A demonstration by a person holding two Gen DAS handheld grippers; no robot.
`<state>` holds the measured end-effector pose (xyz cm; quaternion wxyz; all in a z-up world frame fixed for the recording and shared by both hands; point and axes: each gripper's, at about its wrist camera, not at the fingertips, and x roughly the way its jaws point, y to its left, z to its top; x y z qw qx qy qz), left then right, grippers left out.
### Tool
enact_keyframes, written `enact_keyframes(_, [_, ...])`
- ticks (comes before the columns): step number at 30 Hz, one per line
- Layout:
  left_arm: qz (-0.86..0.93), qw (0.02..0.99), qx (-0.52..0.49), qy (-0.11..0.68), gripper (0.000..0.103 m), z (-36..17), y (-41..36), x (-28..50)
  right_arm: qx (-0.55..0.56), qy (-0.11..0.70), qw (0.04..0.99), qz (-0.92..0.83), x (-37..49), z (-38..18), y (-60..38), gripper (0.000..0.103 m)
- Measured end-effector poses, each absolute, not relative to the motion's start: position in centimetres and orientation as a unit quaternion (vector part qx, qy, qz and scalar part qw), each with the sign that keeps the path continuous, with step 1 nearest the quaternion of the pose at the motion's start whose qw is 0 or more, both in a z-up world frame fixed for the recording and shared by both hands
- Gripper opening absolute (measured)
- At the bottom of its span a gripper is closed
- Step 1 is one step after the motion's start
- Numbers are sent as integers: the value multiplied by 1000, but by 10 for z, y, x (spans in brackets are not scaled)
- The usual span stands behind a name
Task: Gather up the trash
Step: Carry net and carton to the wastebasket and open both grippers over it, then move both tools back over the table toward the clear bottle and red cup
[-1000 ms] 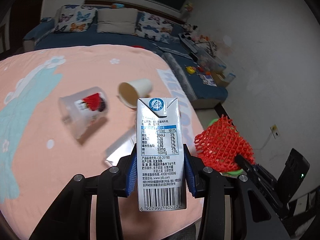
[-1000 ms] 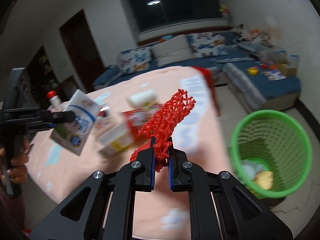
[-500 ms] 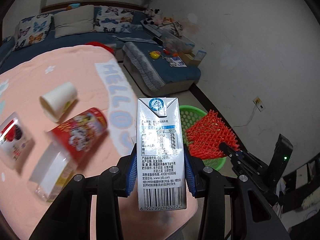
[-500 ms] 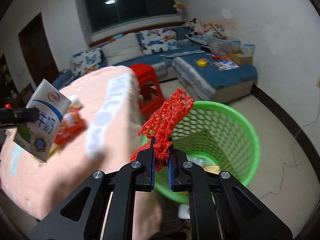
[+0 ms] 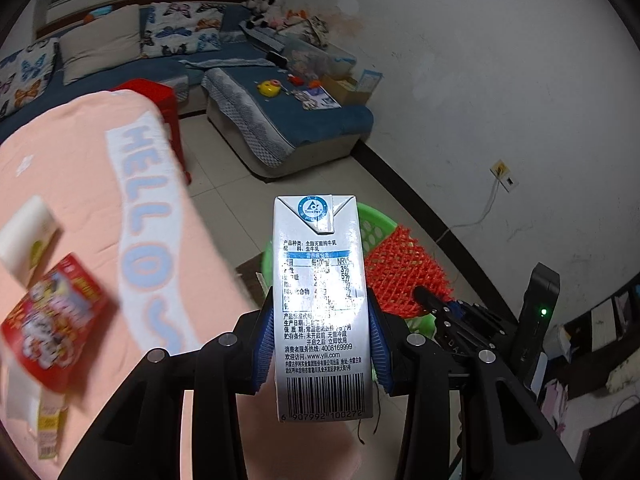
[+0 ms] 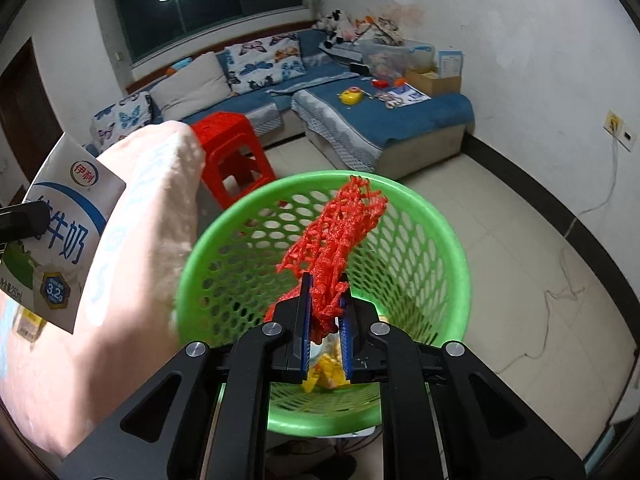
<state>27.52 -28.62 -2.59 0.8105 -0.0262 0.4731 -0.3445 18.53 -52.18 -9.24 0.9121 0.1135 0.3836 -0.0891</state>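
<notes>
Evidently the right gripper (image 6: 324,316) hung over the green basket (image 6: 452,240) so the red foam net (image 6: 336,236) clamped in its jaws could drop in; the left gripper (image 5: 318,344) gripped the milk carton (image 5: 319,300) alongside, awaiting its turn.

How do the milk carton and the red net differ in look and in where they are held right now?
The milk carton is a rigid white box with print; the red net is soft open mesh. The carton, in the left tool, sits near the pink table edge; the net, in the right tool, hangs over the green basket. The carton fills its jaws; the net is pinched thin. Both are gripped and unreleased.
</notes>
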Motion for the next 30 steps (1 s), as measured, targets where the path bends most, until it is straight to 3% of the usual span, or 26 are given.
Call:
enact_keyframes(3, [-352,802,-23,483,40,-34,-305,281,125,386,910,-91,184,-97,-530,19])
enact_keyframes(6, [-360,794,-21,488,40,-41,-321,284,125,382,911,-92,182,-98,-534,38])
enact_keyframes(11, [-368,791,-10,489,40,-47,-344,289,127,375,913,-95,175,-96,-539,46])
enact_keyframes(20, [-377,782,2,497,40,-63,-373,296,135,354,920,-104,152,-86,-548,53])
enact_keyframes(30, [-384,787,15,482,51,-61,-368,282,140,349,922,-94,141,-80,-542,56])
